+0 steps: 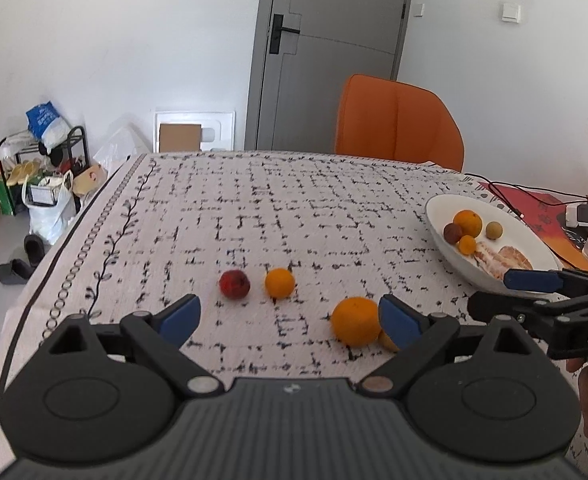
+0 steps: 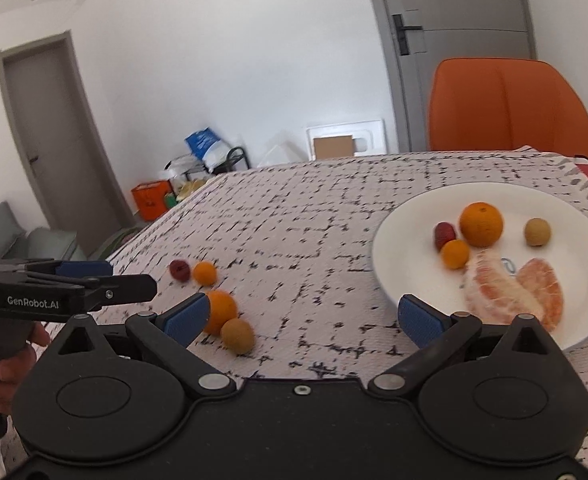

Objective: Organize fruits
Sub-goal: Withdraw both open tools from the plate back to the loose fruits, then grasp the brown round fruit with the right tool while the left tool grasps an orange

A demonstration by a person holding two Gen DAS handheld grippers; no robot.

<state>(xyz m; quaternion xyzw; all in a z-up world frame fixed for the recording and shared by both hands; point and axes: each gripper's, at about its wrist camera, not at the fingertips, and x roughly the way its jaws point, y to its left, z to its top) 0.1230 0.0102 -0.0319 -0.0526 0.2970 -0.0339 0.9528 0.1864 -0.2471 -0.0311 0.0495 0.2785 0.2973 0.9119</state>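
On the patterned tablecloth (image 1: 254,200) we still have four loose fruits: a red one (image 1: 234,284), a small orange (image 1: 279,283) just beside it, then nearer us a large orange (image 1: 355,321) touching a tan round fruit (image 2: 237,335), possibly a longan, though the blur leaves us unsure. Our left gripper (image 1: 290,320) hovers over them, jaws wide and holding nothing. To the right, the white plate (image 2: 398,240) holds an orange (image 2: 481,224), a smaller orange, a red fruit, a tan fruit and two peeled citrus segments (image 2: 510,292). Our right gripper (image 2: 304,318) sits at the plate's near rim, jaws spread wide, empty. Behind the table stands an orange chair (image 1: 398,120).
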